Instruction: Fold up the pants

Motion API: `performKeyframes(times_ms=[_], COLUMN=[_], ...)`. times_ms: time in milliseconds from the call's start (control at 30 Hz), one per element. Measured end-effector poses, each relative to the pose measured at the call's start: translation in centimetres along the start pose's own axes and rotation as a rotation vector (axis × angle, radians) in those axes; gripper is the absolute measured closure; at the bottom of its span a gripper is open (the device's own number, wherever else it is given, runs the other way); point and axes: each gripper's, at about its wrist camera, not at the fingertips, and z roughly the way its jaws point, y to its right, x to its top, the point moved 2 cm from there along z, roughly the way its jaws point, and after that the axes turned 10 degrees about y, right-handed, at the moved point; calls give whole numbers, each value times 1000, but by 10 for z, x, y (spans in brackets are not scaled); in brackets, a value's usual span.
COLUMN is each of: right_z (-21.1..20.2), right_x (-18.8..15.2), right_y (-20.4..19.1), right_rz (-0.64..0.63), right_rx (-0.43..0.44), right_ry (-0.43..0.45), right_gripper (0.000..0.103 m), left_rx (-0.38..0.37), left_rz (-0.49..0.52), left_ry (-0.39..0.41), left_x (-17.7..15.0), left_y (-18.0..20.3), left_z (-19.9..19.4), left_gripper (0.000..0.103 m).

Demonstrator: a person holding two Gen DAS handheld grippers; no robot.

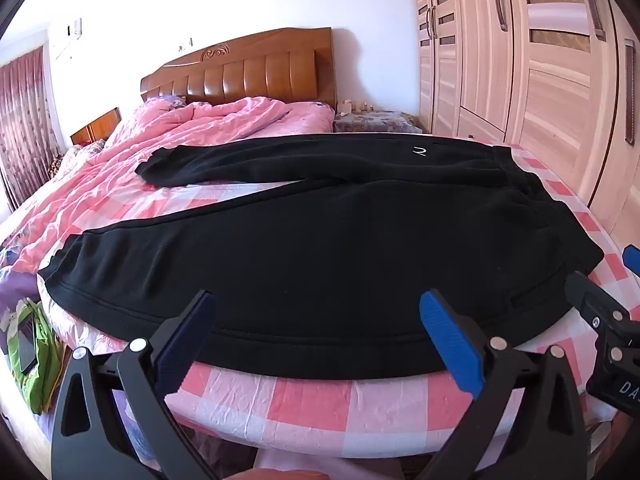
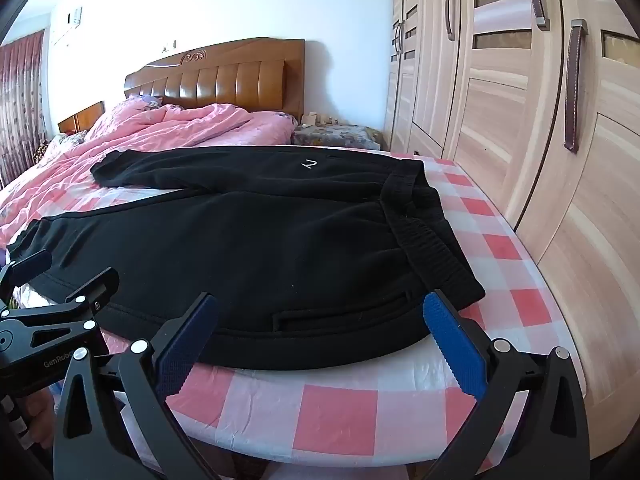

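Observation:
Black pants (image 1: 320,248) lie flat on the pink-and-white checked sheet (image 1: 304,404), legs pointing left and apart. Their ribbed waistband (image 2: 416,232) is at the right. A small white logo (image 2: 308,165) marks the far leg. My left gripper (image 1: 316,312) hovers open over the near leg's front hem edge, and nothing sits between its blue pads (image 1: 448,340). My right gripper (image 2: 322,308) is open too, over the hip and pocket near the waistband, holding nothing. Each gripper shows at the edge of the other's view: the right gripper (image 1: 604,276) and the left gripper (image 2: 66,276).
A crumpled pink quilt (image 1: 180,136) covers the bed's far left, below a wooden headboard (image 1: 248,76). Wardrobe doors (image 2: 520,128) stand close along the bed's right side. A green bag (image 1: 32,352) lies on the floor at the left. Beyond the pants is a cloth-covered nightstand (image 1: 376,122).

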Motion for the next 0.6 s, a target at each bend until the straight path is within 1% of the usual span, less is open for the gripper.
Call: performKeyframes(times_ms=[200,600], right_z=[0,1], right_x=[-1,-1], right_y=[0,3], right_rz=[15,27], right_rx=[14,20], right_ry=[-10,-17], right_gripper=[4,4], left_rx=[1,0], left_rz=[-4,-2], left_ry=[-8,-18], left_x=[3,-4], left_y=[1,-2], left_z=[-2,0], left_gripper=[1,1])
